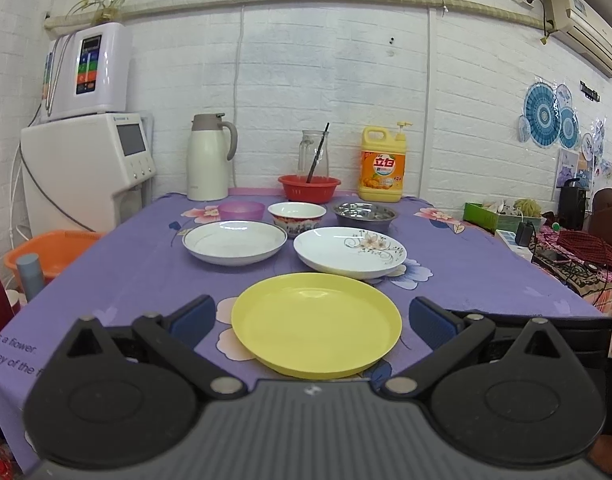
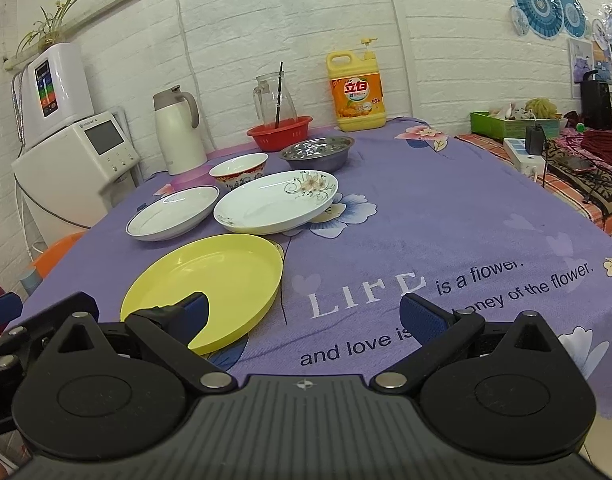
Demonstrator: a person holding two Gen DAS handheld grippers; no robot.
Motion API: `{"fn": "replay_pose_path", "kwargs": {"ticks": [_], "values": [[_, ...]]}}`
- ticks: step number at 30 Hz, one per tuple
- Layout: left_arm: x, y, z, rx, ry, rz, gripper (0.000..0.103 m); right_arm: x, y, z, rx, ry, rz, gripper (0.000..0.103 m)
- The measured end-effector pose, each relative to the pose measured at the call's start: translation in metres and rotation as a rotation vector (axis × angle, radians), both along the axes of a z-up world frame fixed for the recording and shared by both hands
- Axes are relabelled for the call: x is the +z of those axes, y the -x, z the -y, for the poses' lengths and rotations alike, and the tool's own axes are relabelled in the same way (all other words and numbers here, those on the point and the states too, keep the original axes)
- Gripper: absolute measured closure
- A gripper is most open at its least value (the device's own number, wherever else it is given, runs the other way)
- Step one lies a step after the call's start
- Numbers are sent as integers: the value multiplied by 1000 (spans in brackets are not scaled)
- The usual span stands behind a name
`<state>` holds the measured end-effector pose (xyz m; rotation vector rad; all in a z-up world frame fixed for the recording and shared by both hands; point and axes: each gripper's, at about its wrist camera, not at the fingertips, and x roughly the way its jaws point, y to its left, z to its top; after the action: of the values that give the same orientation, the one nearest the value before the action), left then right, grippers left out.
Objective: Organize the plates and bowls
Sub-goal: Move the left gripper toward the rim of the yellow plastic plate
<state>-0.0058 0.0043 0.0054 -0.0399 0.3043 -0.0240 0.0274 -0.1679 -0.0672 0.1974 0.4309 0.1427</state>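
Observation:
A yellow plate (image 1: 316, 322) lies nearest on the purple tablecloth; it also shows in the right wrist view (image 2: 210, 276). Behind it lie a plain white plate (image 1: 234, 241) (image 2: 172, 212) and a flowered white plate (image 1: 350, 252) (image 2: 276, 202). Further back stand a pink bowl (image 1: 242, 210), a patterned bowl (image 1: 297, 216) (image 2: 239, 170) and a steel bowl (image 1: 365, 214) (image 2: 317, 152). My left gripper (image 1: 312, 314) is open, its fingers either side of the yellow plate's near half. My right gripper (image 2: 306, 310) is open and empty, right of the yellow plate.
At the back stand a thermos jug (image 1: 208, 156), a red basket (image 1: 309, 188) with a glass pitcher behind, and a detergent bottle (image 1: 382, 164). A water machine (image 1: 86, 160) stands left. A cluttered side surface with a power strip (image 2: 524, 156) lies right.

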Motion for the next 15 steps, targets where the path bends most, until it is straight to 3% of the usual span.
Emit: {"fn": "replay_pose_path", "kwargs": {"ticks": [15], "values": [[0, -2, 0, -8, 2, -7, 0, -3, -1, -4, 10, 3, -11, 0]]}}
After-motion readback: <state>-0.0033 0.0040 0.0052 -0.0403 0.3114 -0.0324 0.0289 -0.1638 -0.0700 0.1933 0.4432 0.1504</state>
